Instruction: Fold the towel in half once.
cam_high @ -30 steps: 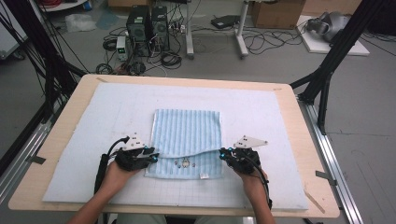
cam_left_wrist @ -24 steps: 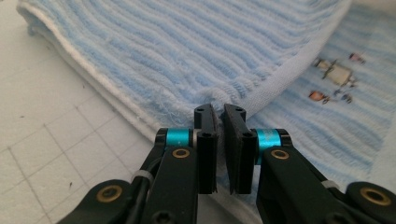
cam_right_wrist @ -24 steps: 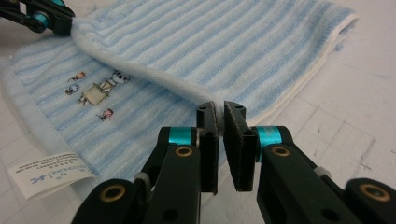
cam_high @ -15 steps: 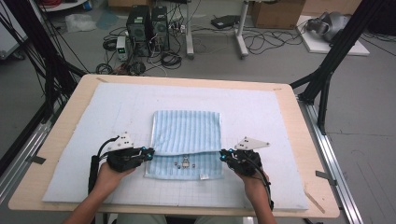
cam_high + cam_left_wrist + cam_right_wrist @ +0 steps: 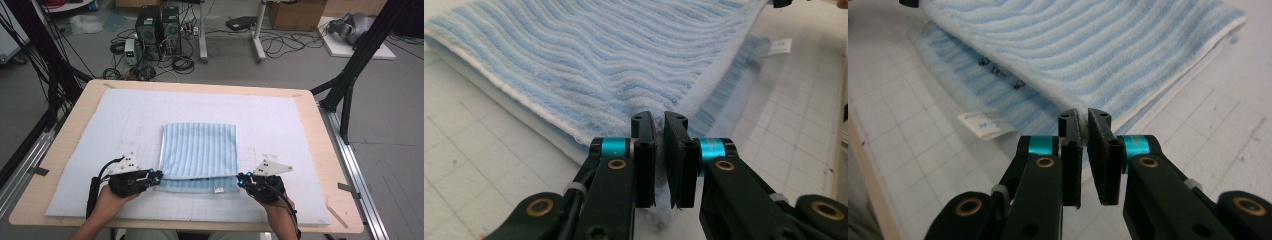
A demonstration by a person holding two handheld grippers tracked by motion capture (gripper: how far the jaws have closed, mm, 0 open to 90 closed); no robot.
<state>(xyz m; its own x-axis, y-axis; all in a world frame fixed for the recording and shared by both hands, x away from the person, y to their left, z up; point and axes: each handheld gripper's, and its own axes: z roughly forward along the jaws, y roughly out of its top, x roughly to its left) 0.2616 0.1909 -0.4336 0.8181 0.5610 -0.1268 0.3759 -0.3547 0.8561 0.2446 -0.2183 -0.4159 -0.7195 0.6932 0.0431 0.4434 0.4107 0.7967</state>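
- The left gripper (image 5: 156, 176) sits at the near-left corner of the towel (image 5: 200, 150), held in the person's left hand (image 5: 111, 197) at the lower left of the high view.
- In the left gripper view its 2 black jaws stand almost together, pinching the towel's near corner (image 5: 659, 127); its jaws have just been closing, with the cloth between them.
- The towel, pale blue with white stripes, lies folded in the middle of the white gridded mat (image 5: 90, 135), its top layer drawn back toward the near edge between the 2 grippers.
- A lower layer of the towel shows as a narrow strip just past the top layer's near edge, and a small white label (image 5: 218, 190) lies on the strip.
- In the right gripper view the label (image 5: 984, 123) lies to the left of the jaws, flat on the mat beside the lower layer.
- The right gripper (image 5: 241, 179) sits at the towel's near-right corner, held in the right hand (image 5: 272, 195).
- Its 2 jaws stand close together and clamp the corner of the top layer (image 5: 1083, 117).
- The mat rests on a light wooden table (image 5: 330, 165).
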